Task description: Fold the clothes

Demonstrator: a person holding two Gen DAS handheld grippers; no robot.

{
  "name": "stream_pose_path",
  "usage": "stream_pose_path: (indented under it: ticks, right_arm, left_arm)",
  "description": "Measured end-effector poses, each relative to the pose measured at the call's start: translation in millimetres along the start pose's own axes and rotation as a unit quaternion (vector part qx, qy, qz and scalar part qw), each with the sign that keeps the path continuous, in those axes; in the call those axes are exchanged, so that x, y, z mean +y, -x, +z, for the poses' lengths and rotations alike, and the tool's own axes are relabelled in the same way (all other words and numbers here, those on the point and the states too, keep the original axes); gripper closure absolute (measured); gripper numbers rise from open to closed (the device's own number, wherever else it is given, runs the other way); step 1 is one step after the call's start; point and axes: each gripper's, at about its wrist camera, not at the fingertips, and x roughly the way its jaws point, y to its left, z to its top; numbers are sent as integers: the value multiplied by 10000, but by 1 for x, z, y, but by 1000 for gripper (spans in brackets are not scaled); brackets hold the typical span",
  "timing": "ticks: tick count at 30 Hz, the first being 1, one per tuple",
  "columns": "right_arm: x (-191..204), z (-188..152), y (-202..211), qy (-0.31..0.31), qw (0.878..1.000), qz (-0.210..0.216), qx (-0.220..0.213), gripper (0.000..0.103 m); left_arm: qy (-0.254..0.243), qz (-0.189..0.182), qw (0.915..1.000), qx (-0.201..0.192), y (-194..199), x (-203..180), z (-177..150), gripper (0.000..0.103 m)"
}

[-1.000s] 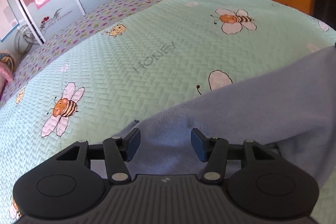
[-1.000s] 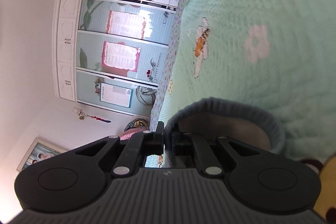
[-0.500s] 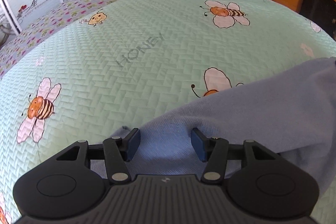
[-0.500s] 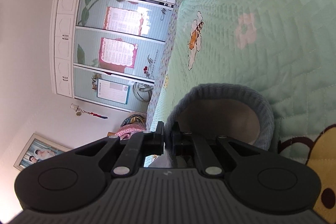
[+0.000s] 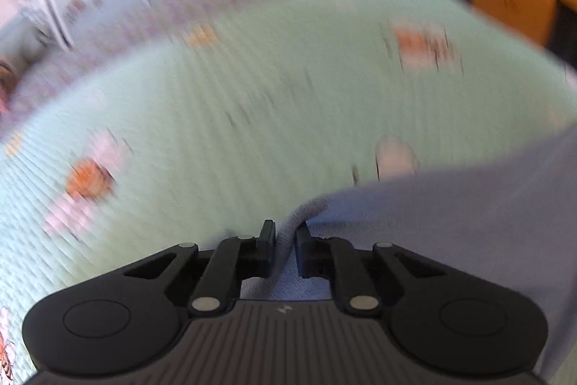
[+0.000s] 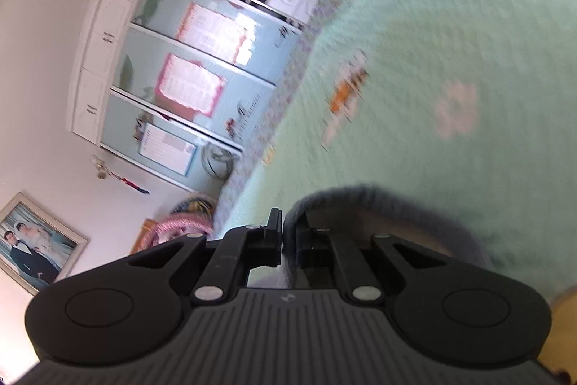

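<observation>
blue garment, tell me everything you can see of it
The blue garment is a soft grey-blue knit with a thicker rolled hem. It lies draped on the green bee-print bedspread. The left tongs are closing on a bunched fold of its edge; the right tongs pinch a ribbed, looped opening.
</observation>
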Motion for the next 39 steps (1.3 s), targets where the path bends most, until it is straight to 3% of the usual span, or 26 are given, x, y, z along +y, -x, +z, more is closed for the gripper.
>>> stream_pose_path:
  ticks: [6,10,11,13,14,15,17,22,25,27,30,32,33,35,37,39]
  right_arm:
    - [26,47,-34,58,9986,271,-441,97]
    - [40,95,-77,213,9965,172,-790,97]
    - [37,102,-90,233,9972,36,-715,96]
    - [31,116,-116,272,9978,-235,-564,87]
    - [27,124,-129,292,9977,-371,-488,75]
    - [23,126,-136,296,9976,-465,-411,68]
    - [12,115,-130,251,9981,-504,-254,63]
    - [-15,69,-88,281,9983,-487,142,60]
    - [-30,33,-58,291,9957,-709,516,53]
    - [-34,11,-45,296,9932,-867,722,51]
    - [-36,-18,-29,186,9924,-904,814,51]
    - [-34,-30,-19,75,9943,-826,674,50]
    - [-32,-36,-15,21,9952,-784,590,48]
    - [-32,-45,-7,-174,9964,-696,444,47]
    - [-32,-52,-2,-393,9967,-617,350,44]
    - [-30,-56,1,-549,9964,-565,313,42]
  left_arm:
    - [157,753,9943,-738,14,0,54,92]
    - [149,1621,9793,-1204,-15,1,103,92]
    - [40,1966,9723,-1263,-28,0,111,86]
    - [-309,2327,9679,-898,-65,-3,119,78]
    - [-317,2364,9697,-537,-79,-1,115,61]
    - [-325,2397,9701,-175,-94,0,111,56]
    - [-60,2360,9714,252,-108,8,94,55]
    - [1038,1856,9769,207,-68,35,31,56]
    - [1565,1742,9718,-295,-17,34,-3,55]
    - [1641,1701,9691,-698,18,23,-19,55]
    - [1024,1144,9814,-1150,59,-21,-38,49]
    - [107,605,9909,-1198,76,-67,-53,46]
    - [-463,354,9913,-1177,78,-92,-61,44]
    - [-1546,106,9813,-1137,77,-141,-76,40]
    - [-2317,372,9657,-1109,62,-176,-87,39]
    - [-2712,633,9562,-902,40,-196,-91,39]
